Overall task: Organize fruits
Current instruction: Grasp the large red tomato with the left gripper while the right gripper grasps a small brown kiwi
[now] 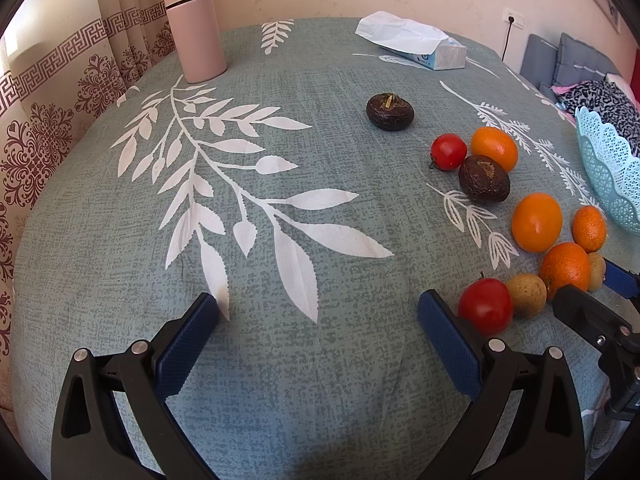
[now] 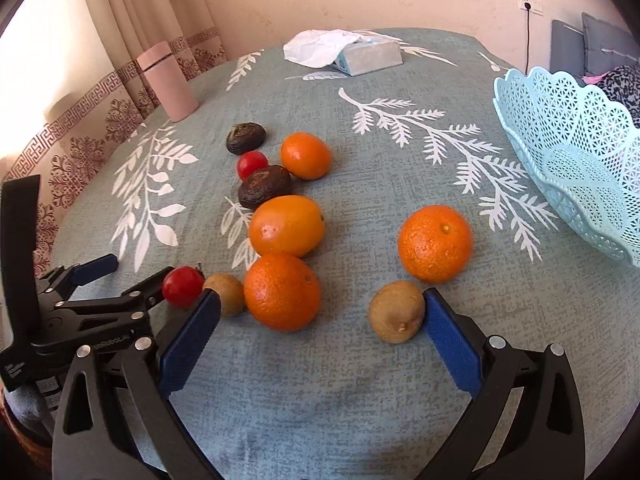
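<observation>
Blue-padded, the right gripper (image 2: pixel 320 328) fills the bottom of its frame with jaws spread wide, holding nothing; a tan fruit (image 2: pixel 396 312) touches its right pad. At lower left of that view the left gripper (image 2: pixel 132 272) also stands with jaws apart and holding nothing, a red tomato (image 2: pixel 183 286) just beside one fingertip. Across the leaf-printed tablecloth (image 2: pixel 360 380), the pale blue lattice basket (image 2: pixel 576 160) sits at the right edge. Oranges cluster mid-frame: one (image 2: pixel 282 292) low centre, one (image 2: pixel 435 243) to its right, near the basket. Two dark brown fruits (image 2: pixel 264 186) lie above them. A pink bottle (image 1: pixel 195 28) stands upper left, and a tissue pack (image 1: pixel 416 42) lies top centre.
</observation>
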Motion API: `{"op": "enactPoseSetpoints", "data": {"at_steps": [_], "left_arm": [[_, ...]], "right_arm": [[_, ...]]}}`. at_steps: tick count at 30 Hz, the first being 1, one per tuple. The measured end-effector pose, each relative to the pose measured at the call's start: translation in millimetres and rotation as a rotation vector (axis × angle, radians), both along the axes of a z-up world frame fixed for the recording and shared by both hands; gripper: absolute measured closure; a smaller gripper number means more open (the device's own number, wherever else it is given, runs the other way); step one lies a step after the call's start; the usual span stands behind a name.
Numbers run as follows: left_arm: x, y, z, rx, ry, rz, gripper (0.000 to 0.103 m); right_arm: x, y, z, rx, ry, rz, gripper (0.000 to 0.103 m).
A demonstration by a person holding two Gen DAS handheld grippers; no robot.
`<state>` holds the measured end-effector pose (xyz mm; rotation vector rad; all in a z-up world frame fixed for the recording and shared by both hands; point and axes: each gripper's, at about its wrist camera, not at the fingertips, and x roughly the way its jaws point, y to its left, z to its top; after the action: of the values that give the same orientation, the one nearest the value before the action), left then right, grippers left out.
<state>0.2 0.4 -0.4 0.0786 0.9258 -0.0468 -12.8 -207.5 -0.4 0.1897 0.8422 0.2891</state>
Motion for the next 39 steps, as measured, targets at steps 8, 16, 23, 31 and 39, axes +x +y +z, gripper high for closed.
{"op": "enactPoseSetpoints", "data": {"at_steps": [8,16,23,31,39], "left_arm": [[-1,1,2,-0.021,-0.004,-0.003,0.005],[-19,5,22,-0.092,-0.103,-0.065,0.005],[-31,-20,30,-0.054,-0.137,-0.174,0.007],[-19,-40,15,-0.098,-0.041,-0.278,0.045],[-19,-33,12,-0.197,-0.026,-0.289,0.074]], "right_arm": [[-21,-20,24,0.086,-0.115,-0.009,0.002],[-27,-46,20,0.072,-0.064,-0.065,0.007],[-23,-47,8,0.071,-0.01,-0.055,0.028],[-21,-43,5,0.053,-0.001,-0.049,0.028],[-15,-42,2,0.043,0.035,-0.052,0.046]]}}
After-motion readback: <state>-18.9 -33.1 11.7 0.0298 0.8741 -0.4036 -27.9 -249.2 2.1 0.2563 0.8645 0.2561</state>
